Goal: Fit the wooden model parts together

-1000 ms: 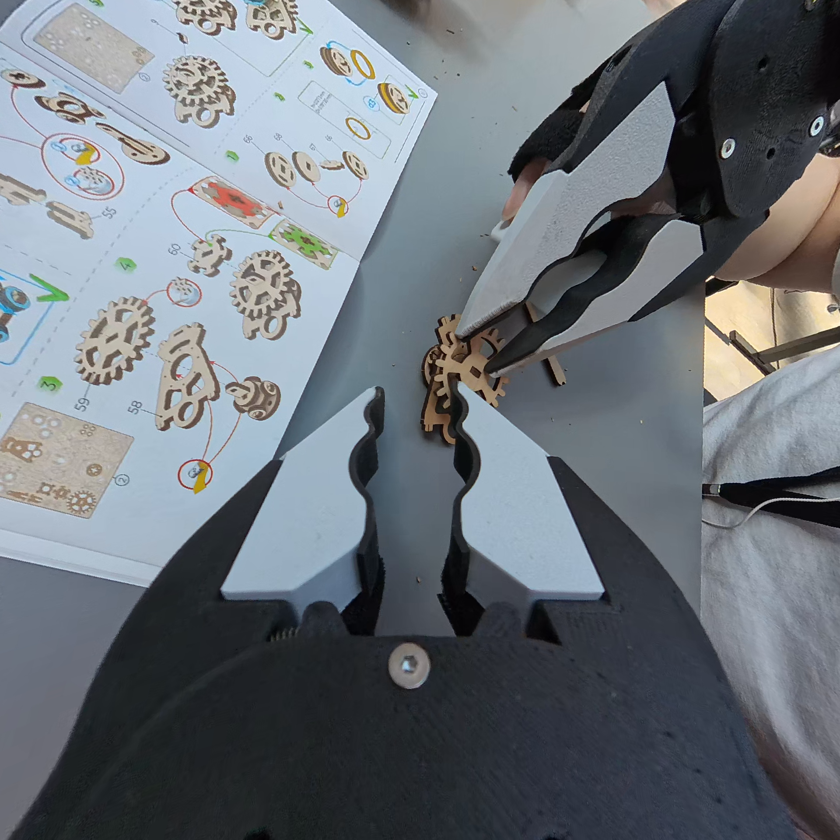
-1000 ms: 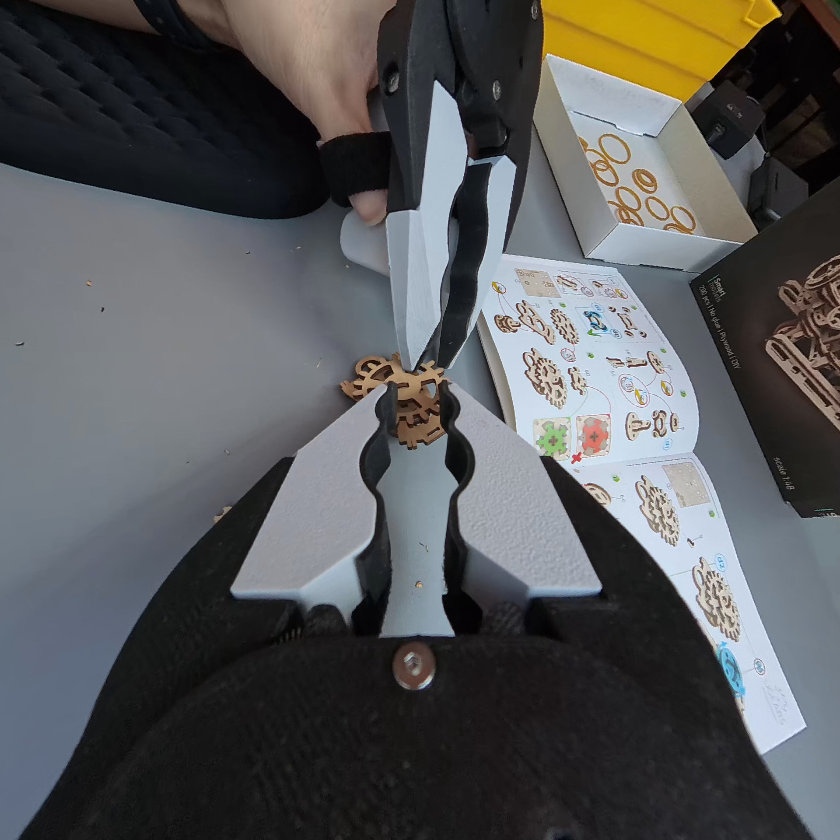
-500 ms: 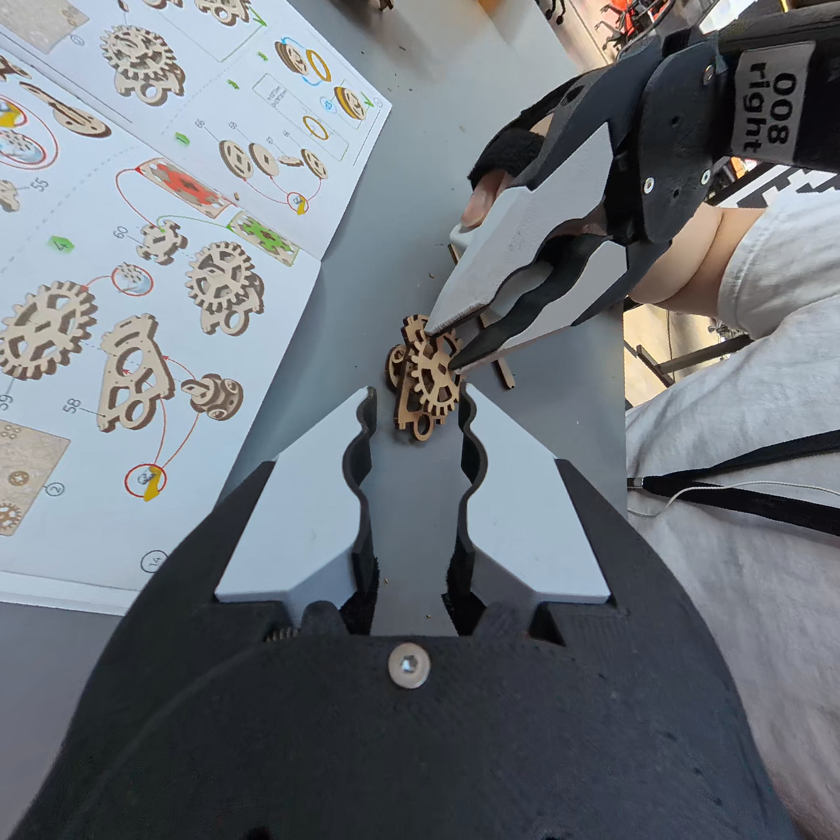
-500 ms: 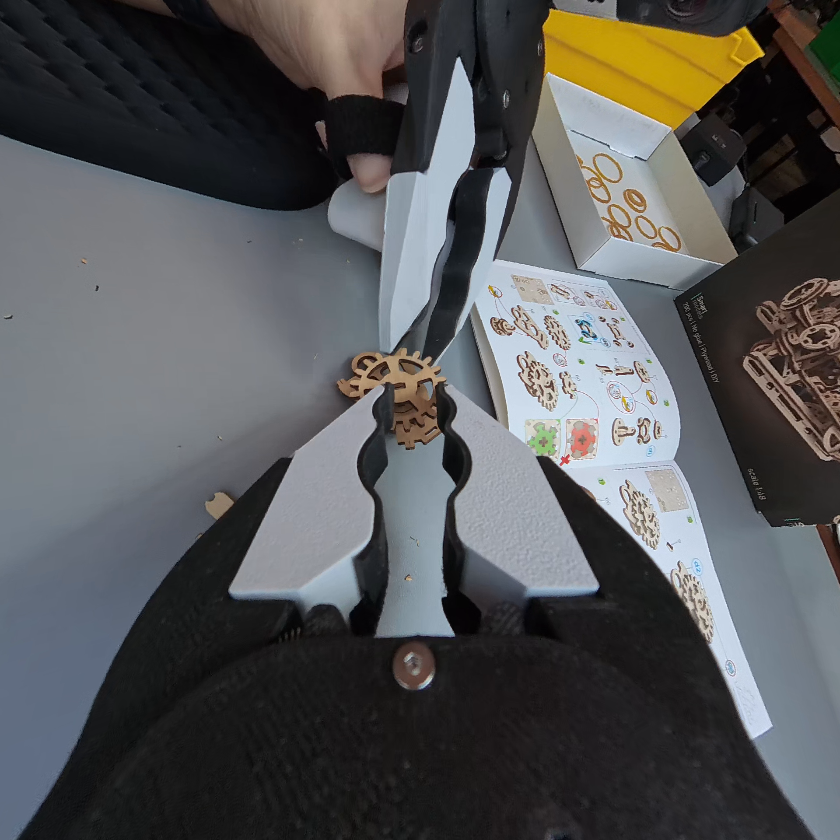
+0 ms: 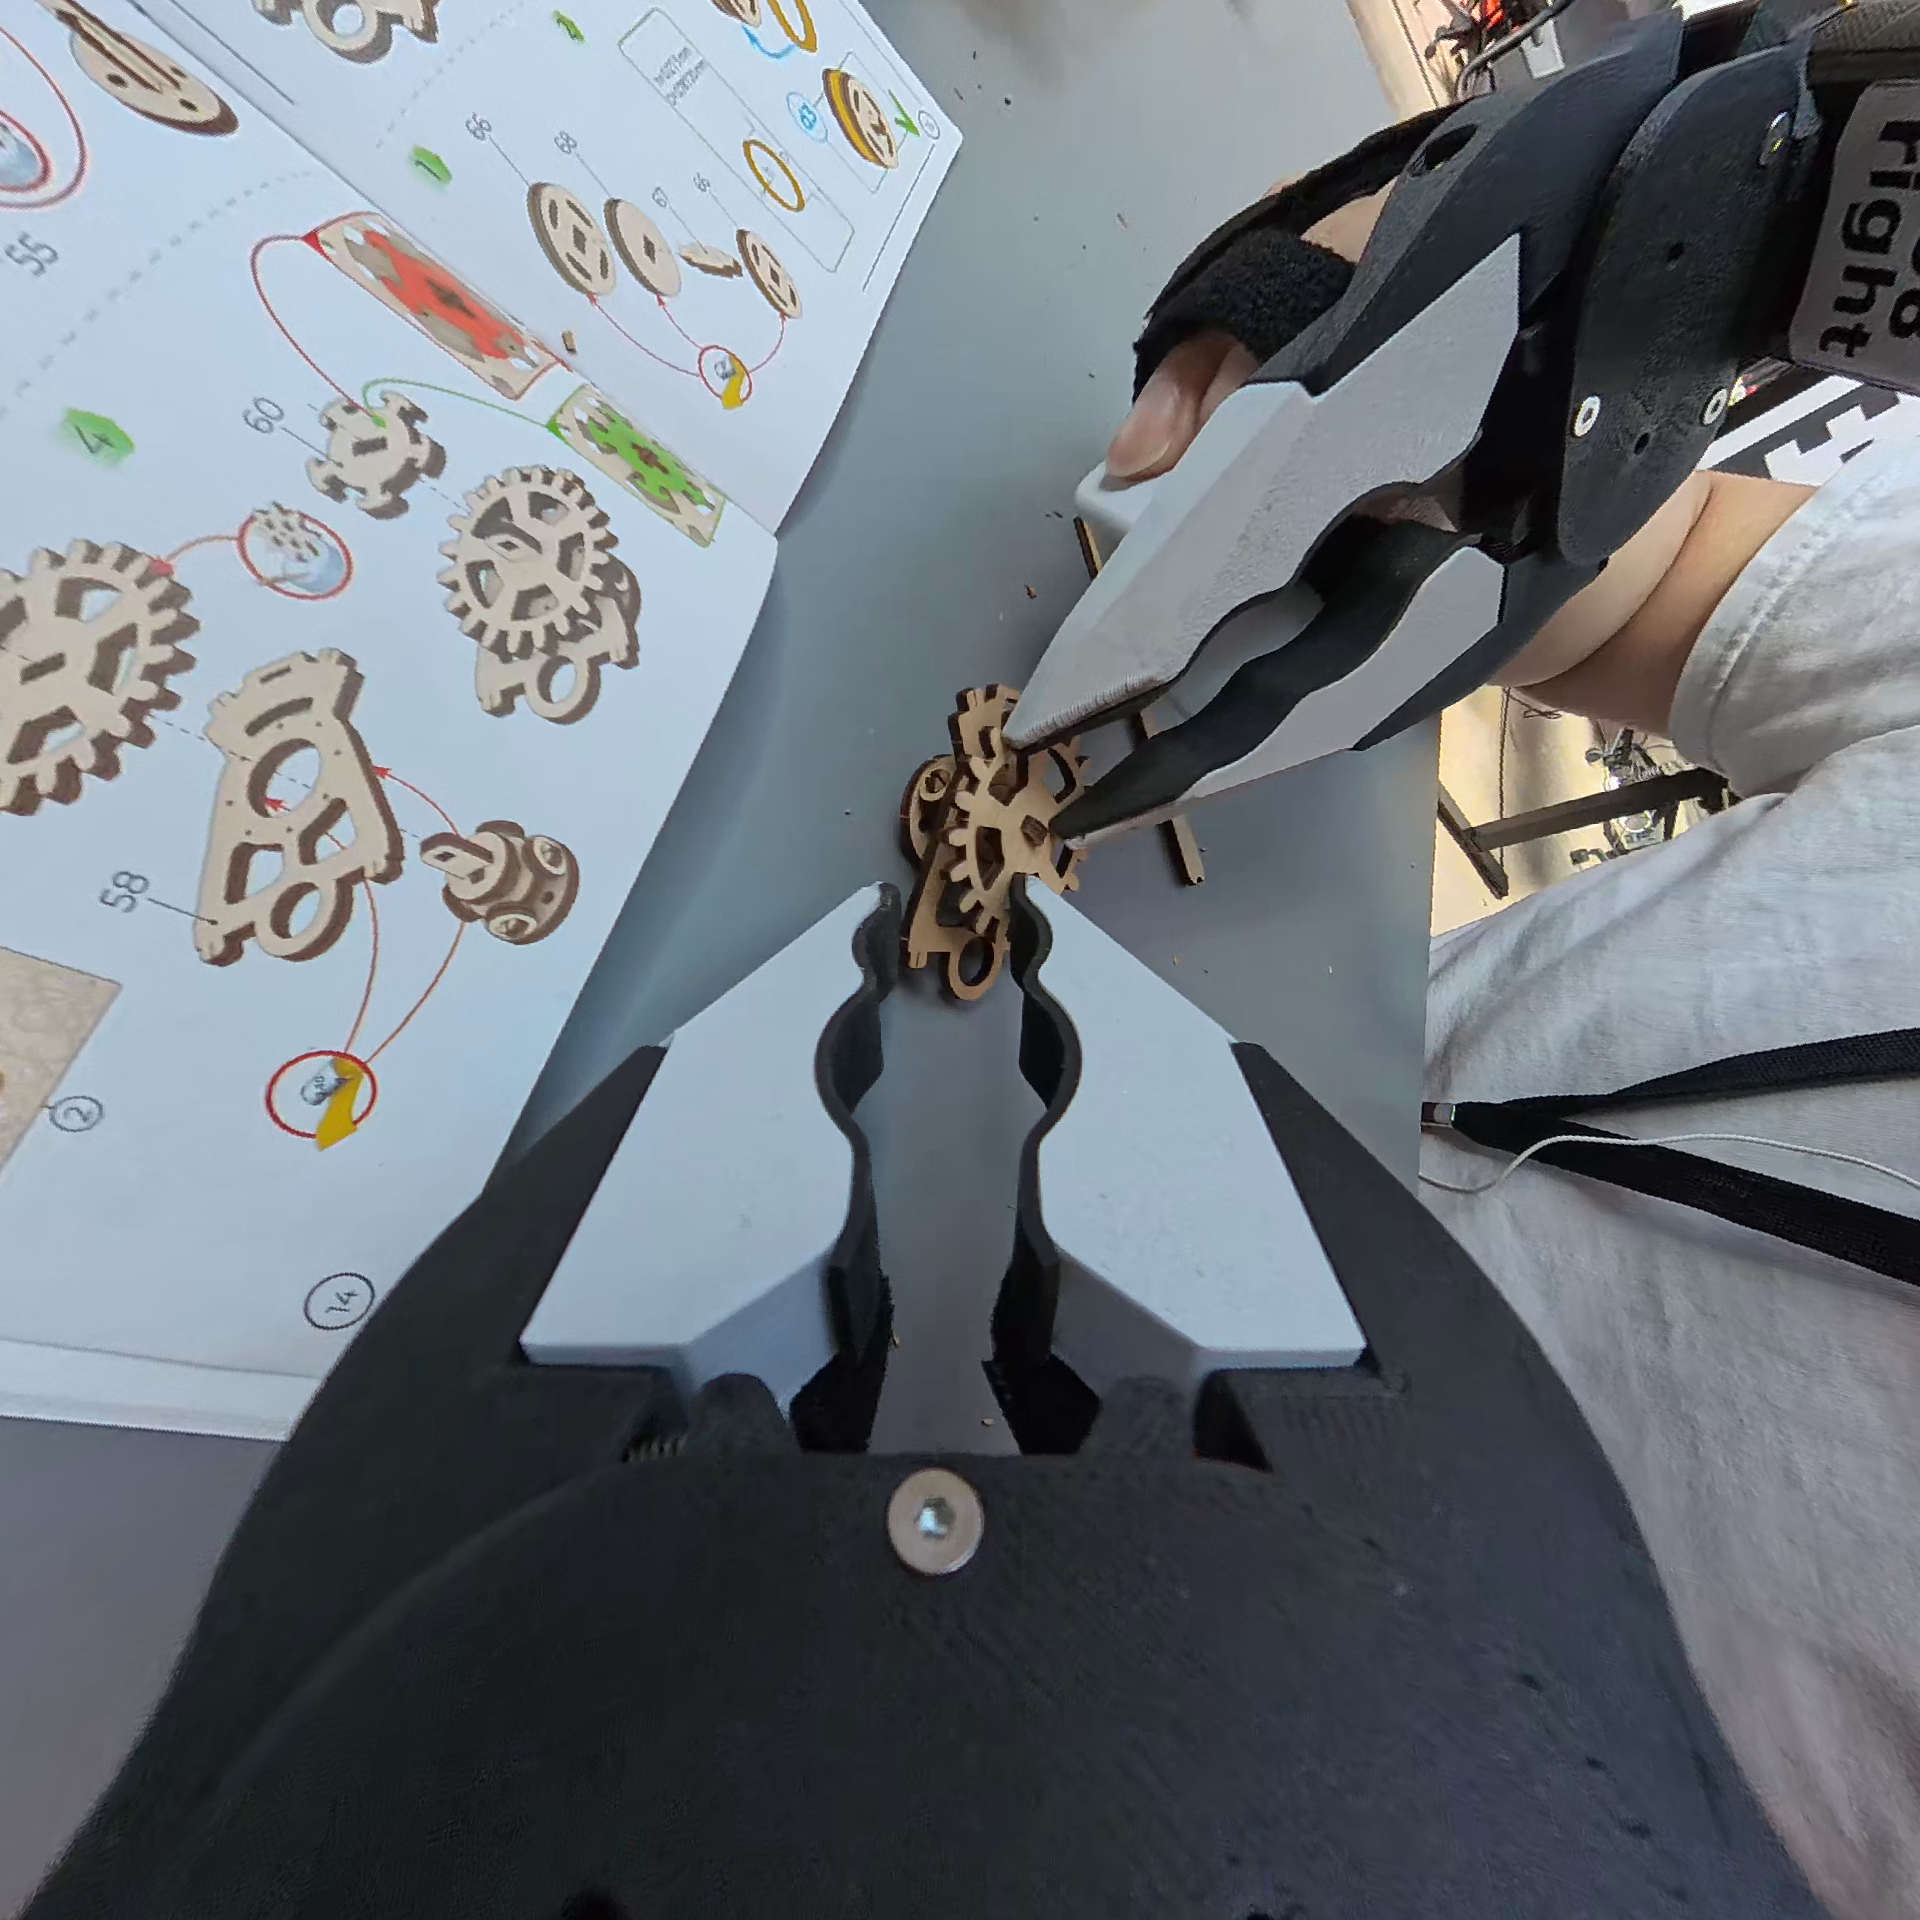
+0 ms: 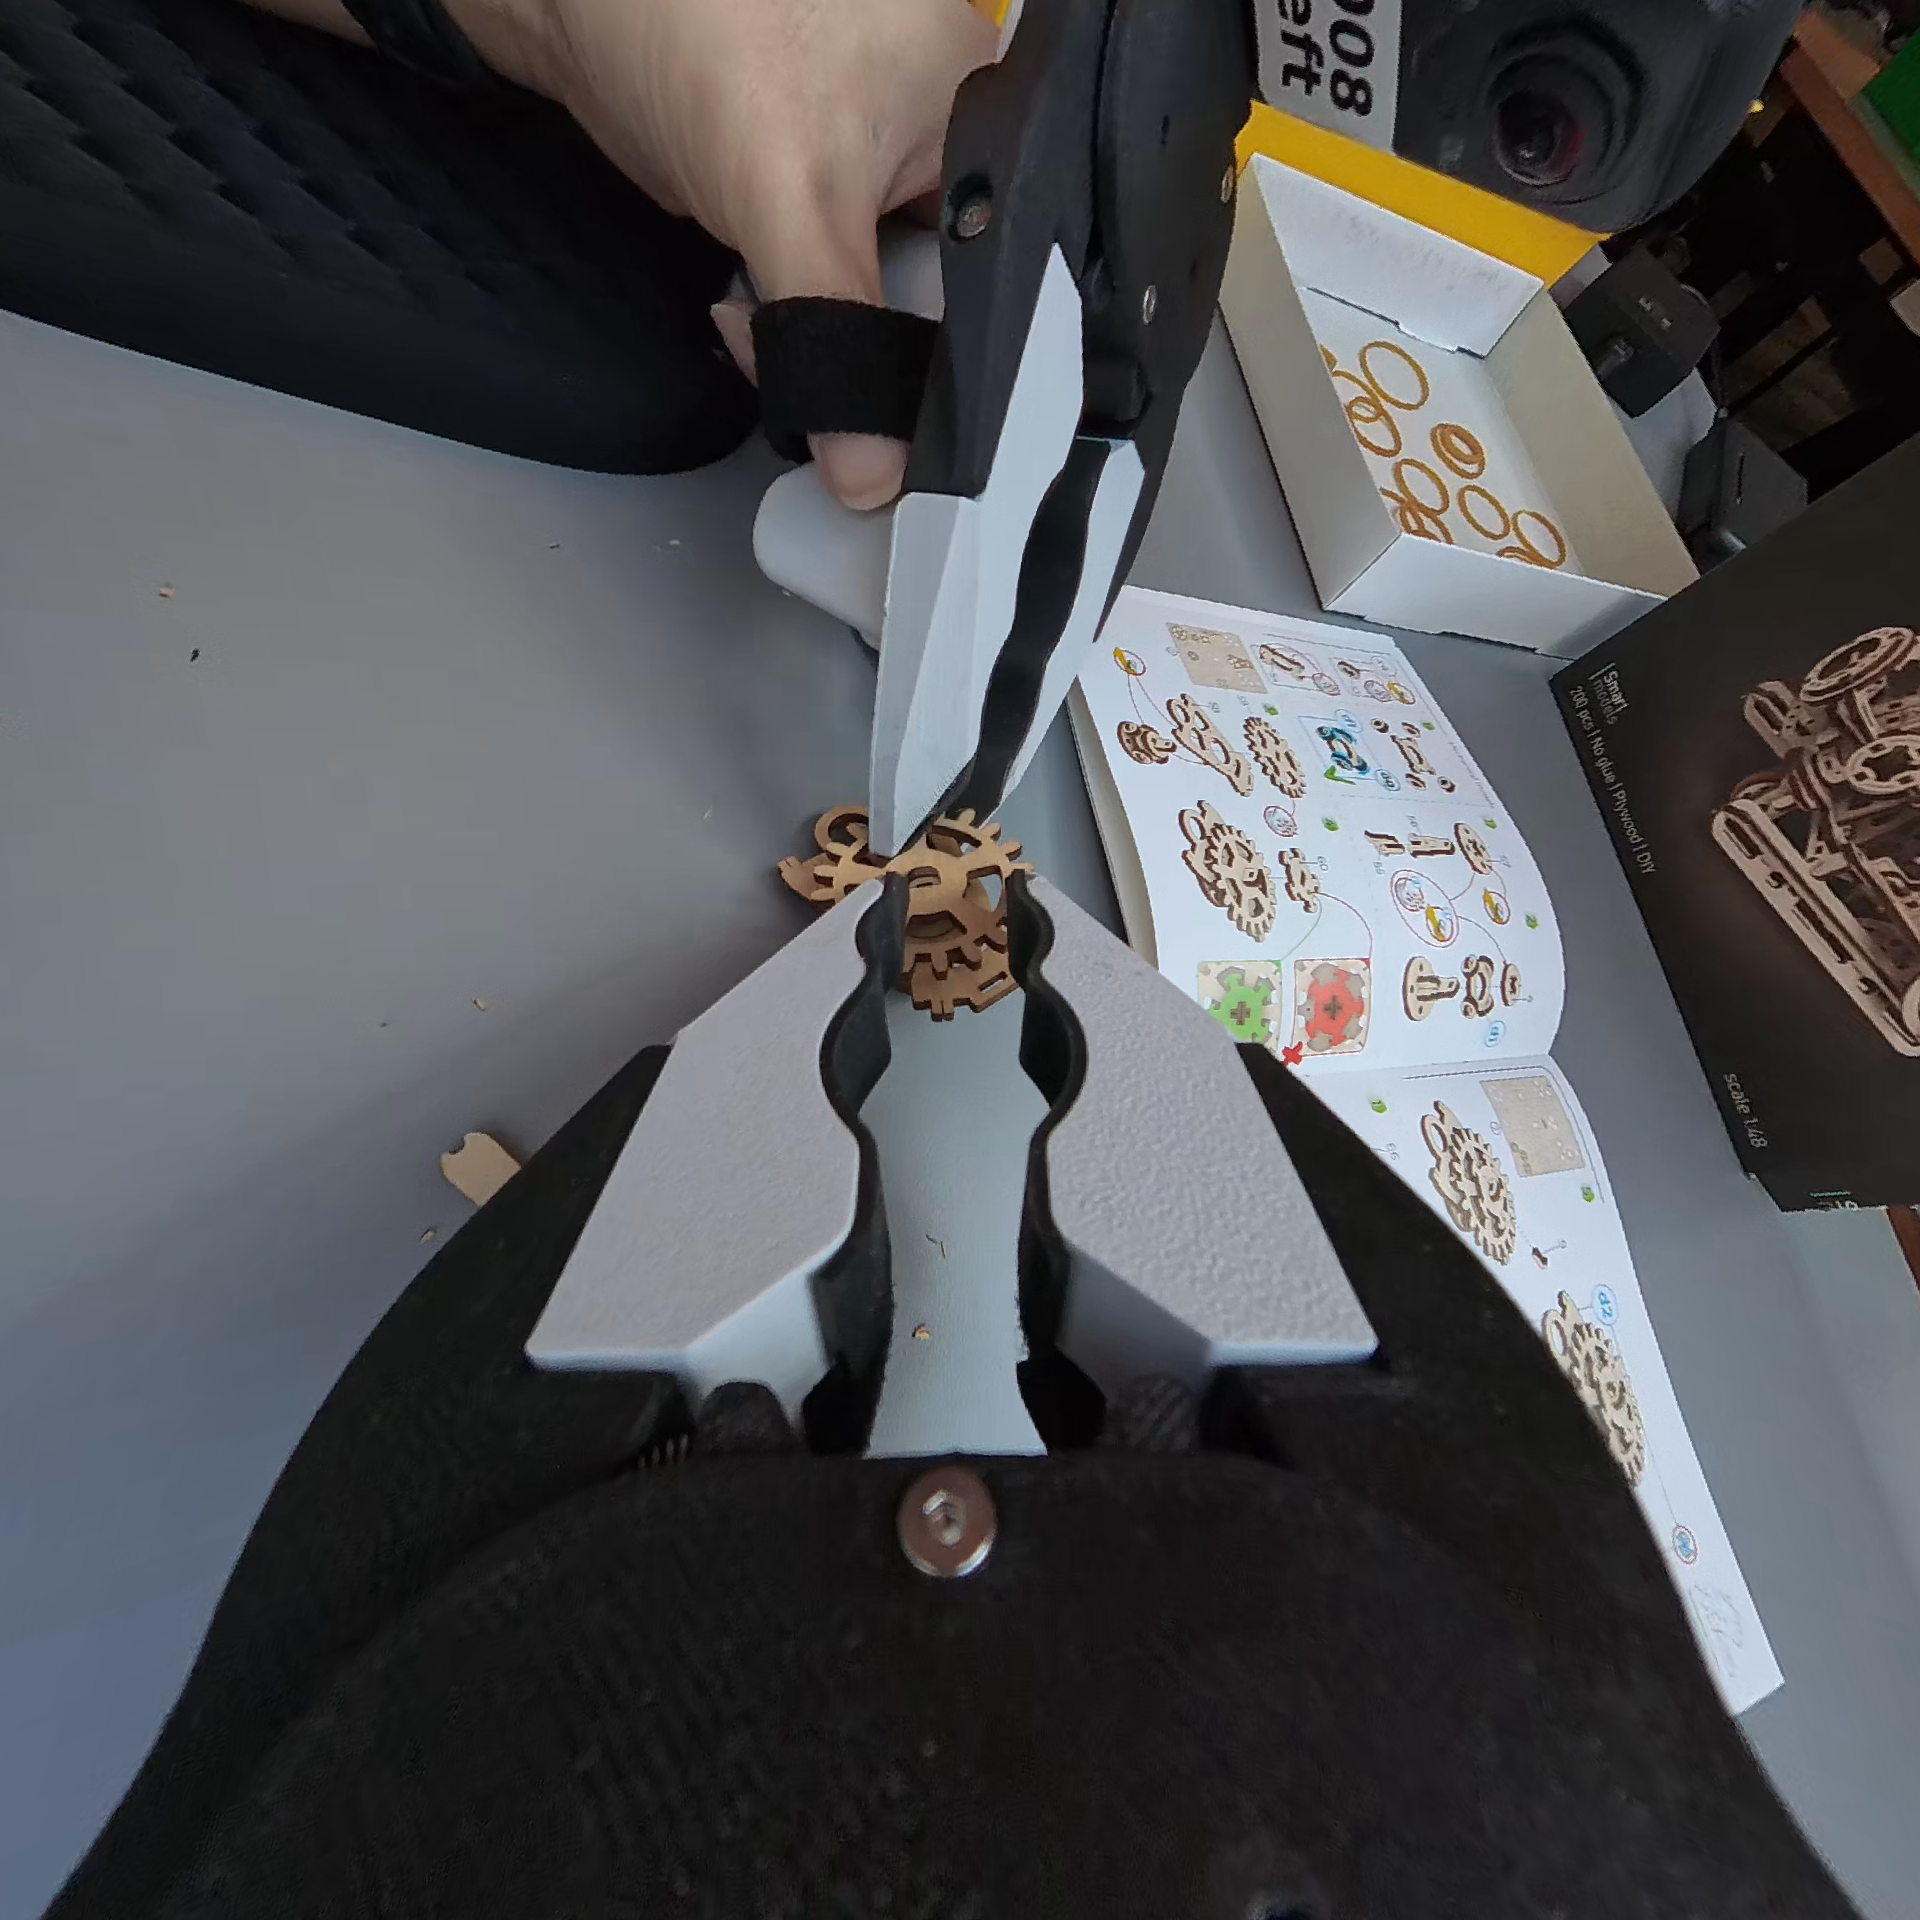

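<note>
A small wooden gear assembly (image 5: 987, 821), a toothed gear on a flat plate with a ring loop, sits between both grippers over the grey table (image 5: 1039, 312). My left gripper (image 5: 951, 904) has its fingertips closed on the plate's lower end by the loop. My right gripper (image 5: 1039, 784) comes in from the upper right and pinches the gear's edge. In the right wrist view the assembly (image 6: 951, 935) sits between the right gripper's (image 6: 953, 894) tips, and the left gripper (image 6: 935, 831) points down onto the plate from above.
An open instruction booklet (image 5: 416, 623) lies to the left and also shows in the right wrist view (image 6: 1351, 935). A wooden stick (image 5: 1184, 852) and a wood scrap (image 6: 478, 1164) lie on the table. A white box of rings (image 6: 1455, 468), a black model box (image 6: 1766, 831) and a person's grey clothing (image 5: 1662, 1351) are near. Left and right tips are no more than a few centimetres apart.
My left gripper moved forward and narrowed its jaws onto the plate end of the assembly. The right gripper kept its hold on the gear, and the assembly turned more upright.
</note>
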`<state>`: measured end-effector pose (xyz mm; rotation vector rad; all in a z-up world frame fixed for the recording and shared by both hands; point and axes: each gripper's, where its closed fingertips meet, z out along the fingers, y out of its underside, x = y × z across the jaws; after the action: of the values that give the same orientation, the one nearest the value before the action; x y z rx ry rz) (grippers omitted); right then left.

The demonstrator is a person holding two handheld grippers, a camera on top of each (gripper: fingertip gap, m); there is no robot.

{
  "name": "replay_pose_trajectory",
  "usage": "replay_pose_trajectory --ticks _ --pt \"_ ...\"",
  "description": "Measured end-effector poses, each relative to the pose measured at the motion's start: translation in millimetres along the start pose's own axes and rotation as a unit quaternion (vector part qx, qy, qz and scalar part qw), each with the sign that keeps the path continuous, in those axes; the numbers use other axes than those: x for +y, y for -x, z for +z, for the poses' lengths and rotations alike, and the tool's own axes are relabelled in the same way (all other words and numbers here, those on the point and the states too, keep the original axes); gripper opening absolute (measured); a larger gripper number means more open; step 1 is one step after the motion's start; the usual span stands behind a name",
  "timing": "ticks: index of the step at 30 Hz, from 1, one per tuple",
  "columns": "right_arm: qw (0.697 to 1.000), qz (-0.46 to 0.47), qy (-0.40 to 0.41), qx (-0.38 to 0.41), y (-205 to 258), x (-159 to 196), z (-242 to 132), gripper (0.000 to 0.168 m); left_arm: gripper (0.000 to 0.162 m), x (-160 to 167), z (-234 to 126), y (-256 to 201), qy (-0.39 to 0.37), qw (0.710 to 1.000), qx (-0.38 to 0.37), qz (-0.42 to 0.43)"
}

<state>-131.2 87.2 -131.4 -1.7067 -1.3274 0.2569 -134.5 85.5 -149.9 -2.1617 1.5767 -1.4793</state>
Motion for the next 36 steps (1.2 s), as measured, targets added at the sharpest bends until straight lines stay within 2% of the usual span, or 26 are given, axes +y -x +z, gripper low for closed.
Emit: replay_pose_trajectory --ticks 16,19,21,25,27,34,36 --pt "1.0 0.016 -0.015 -0.005 -2.7 2.9 -0.1 0.019 0.016 -0.9 0.7 -0.7 -0.003 0.998 0.036 -0.043" --pt "0.999 0.019 -0.034 -0.012 -5.4 3.7 -2.5 0.018 0.022 -8.5 -7.2 -4.5 -0.032 0.995 0.073 -0.064" --pt "0.998 0.036 -0.04 -0.024 -5.8 4.5 -3.3 0.018 0.015 -13.9 -13.0 -2.5 -0.054 0.994 0.067 -0.061" --pt "0.997 0.033 -0.056 -0.028 -5.4 2.6 -1.9 0.018 0.025 -6.1 -4.1 0.3 -0.019 0.998 0.037 -0.044" --pt "0.997 0.041 -0.056 -0.031 -5.7 2.1 -0.6 0.018 0.022 -2.9 -0.4 -0.4 -0.005 0.998 0.038 -0.048" --pt "0.994 0.077 -0.058 -0.052 -9.5 4.1 -0.7 0.019 0.006 -6.0 -1.7 -7.3 -0.011 0.971 0.153 -0.181" --pt "0.994 0.074 -0.057 -0.061 -7.6 4.9 -1.7 0.026 0.004 -8.9 -4.6 -6.4 -0.023 0.966 0.164 -0.196"
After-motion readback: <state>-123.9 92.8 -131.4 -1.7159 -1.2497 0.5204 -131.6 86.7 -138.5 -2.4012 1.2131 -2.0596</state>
